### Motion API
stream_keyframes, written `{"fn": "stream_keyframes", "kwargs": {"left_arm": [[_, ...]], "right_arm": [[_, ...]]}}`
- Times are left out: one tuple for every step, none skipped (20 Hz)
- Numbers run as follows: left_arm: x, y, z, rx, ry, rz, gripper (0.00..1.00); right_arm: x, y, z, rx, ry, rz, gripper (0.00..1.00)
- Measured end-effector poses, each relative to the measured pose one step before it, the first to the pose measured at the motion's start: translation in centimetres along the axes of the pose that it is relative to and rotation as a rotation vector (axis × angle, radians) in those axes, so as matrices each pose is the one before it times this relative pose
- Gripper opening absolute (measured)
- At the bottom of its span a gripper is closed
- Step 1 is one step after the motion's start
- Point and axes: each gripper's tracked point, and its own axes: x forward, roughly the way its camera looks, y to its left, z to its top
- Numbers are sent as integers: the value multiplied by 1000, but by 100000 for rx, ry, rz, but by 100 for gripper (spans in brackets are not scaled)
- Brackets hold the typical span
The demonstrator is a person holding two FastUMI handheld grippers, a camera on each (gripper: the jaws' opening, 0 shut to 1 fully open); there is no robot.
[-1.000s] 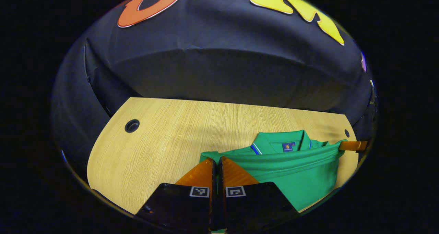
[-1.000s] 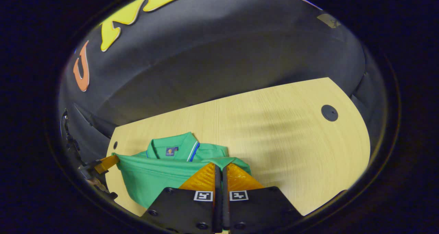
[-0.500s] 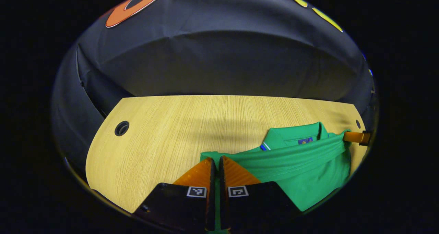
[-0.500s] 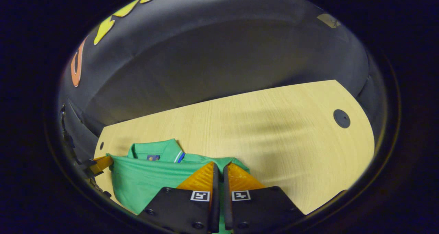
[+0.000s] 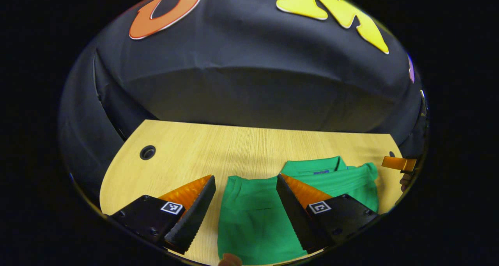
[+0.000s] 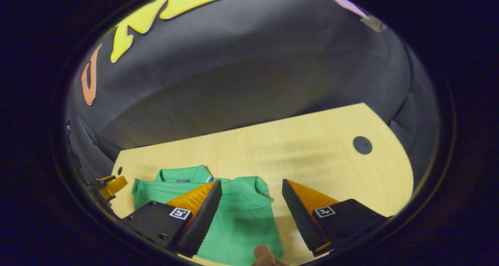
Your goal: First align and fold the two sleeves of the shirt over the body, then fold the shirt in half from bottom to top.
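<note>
My left gripper (image 5: 245, 182) has its jaws spread wide apart, holding nothing, and between my fingers (image 5: 193, 209) I look down on the green shirt (image 5: 253, 219). The shirt lies folded on the wooden table (image 5: 187, 157), its collar (image 5: 312, 166) at the far side and a doubled layer of cloth running across just below it. In my left gripper view the shirt sits toward the right of the table, with bare wood to its left, where a round cable hole (image 5: 147, 152) shows near the far-left edge. At the right rim of that view I see a finger of my other gripper, just off the shirt's right corner and apart from it.

My right gripper (image 6: 252, 186) is likewise open wide and empty. In my right gripper view the shirt (image 6: 237, 219) lies at the near left of the table (image 6: 312, 153), collar (image 6: 183, 174) away from me, and my left-hand finger crosses over its body. A fingertip (image 6: 263, 254) of my hand shows at the near edge.
</note>
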Motion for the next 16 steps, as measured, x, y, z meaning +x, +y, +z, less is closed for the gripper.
{"fn": "stream_keyframes", "kwargs": {"left_arm": [[-1671,340,1065,387,-2311,135,100],[-1831,295,1364,1075,-3077,337,100],[-2003,524,1425,1320,-3362,842,100],[-2016,555,1518,1356,-3559,1006,100],[-2203,557,1455,1552,-3531,1487,100],[-2112,479,1362,749,-3536,864,100],[-2042,194,1294,22,-3618,-25,100],[-2043,152,1284,1,-2870,47,100],[-1715,21,616,171,-2583,282,100],[-1810,156,923,-144,-2163,205,100],[-2002,117,786,-168,-1644,86,100],[-1647,165,725,-313,-2164,-49,100],[-1552,18,846,-202,-2537,-463,100],[-1312,-133,828,-134,-2747,-840,100],[-1793,3,1005,181,-3197,228,100],[-1738,317,831,408,-2508,796,100]], "right_arm": [[-1882,190,816,-1730,-3007,85,93],[-2012,213,809,-2098,-2577,-639,94],[-2411,-32,876,-1853,-3733,-760,98],[-2400,318,1181,-1016,-3545,316,98],[-2118,-67,1043,-670,-3508,-949,98],[-2392,169,1154,97,-4281,94,98],[-2799,518,1452,63,-4612,636,98],[-2156,69,1008,-810,-3740,-312,100],[-2463,379,1295,-1215,-4000,275,98],[-2565,597,1384,-1248,-4380,80,98],[-2284,699,1297,-760,-4089,1029,93],[-2147,710,1385,448,-4442,1080,93],[-1884,495,1276,1245,-4294,238,98],[-1844,189,959,604,-3804,-314,98],[-1595,175,1139,-281,-3754,-477,98],[-1432,68,879,-1124,-3032,-401,98]]}}
